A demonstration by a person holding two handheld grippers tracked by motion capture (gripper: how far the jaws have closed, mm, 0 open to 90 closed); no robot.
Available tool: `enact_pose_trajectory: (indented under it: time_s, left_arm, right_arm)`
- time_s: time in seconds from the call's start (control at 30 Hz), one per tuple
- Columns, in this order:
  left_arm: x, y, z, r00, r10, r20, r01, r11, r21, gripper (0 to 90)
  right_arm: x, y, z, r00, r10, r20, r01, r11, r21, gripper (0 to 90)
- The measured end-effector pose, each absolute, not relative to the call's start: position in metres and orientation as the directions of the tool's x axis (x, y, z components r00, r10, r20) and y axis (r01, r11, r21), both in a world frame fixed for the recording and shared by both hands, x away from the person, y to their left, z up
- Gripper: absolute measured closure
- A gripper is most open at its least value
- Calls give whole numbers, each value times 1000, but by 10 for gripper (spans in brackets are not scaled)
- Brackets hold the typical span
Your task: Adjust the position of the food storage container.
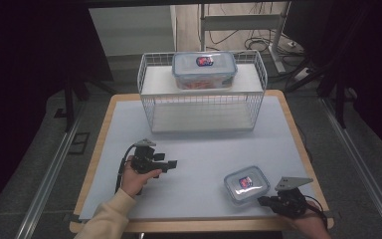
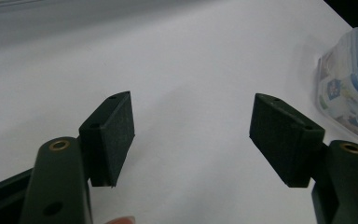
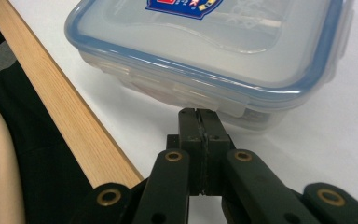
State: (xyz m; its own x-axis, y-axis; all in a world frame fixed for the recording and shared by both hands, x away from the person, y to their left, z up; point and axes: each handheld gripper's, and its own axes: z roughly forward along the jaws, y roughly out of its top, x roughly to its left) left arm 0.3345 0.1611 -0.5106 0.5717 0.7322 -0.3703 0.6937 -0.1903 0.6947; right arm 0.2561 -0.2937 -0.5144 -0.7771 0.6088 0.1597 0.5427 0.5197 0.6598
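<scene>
My right gripper (image 3: 199, 114), jaws pressed together and empty, noses the side latch of the small clear blue-rimmed plastic box (image 1: 246, 184) near the table's front edge; pushing may skid it. My left gripper (image 1: 165, 164) waits open, empty.

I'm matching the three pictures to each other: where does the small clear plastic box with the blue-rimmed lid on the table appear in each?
High view: small clear plastic box with the blue-rimmed lid, lower right, beside the right tool.
Left gripper view: right edge, partly cut off.
Right gripper view: top centre, just beyond the shut jaws.
Shared landmark: the white table mat under it.
</scene>
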Motion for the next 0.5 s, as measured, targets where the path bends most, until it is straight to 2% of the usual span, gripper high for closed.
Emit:
enact_pose_trajectory:
  time_s: [0.5]
  left_arm:
    - [336,163,-512,565,734,-377,697,-180,694,303]
  right_arm:
    - [267,-276,-514,-787,597,157,525,512,680,895]
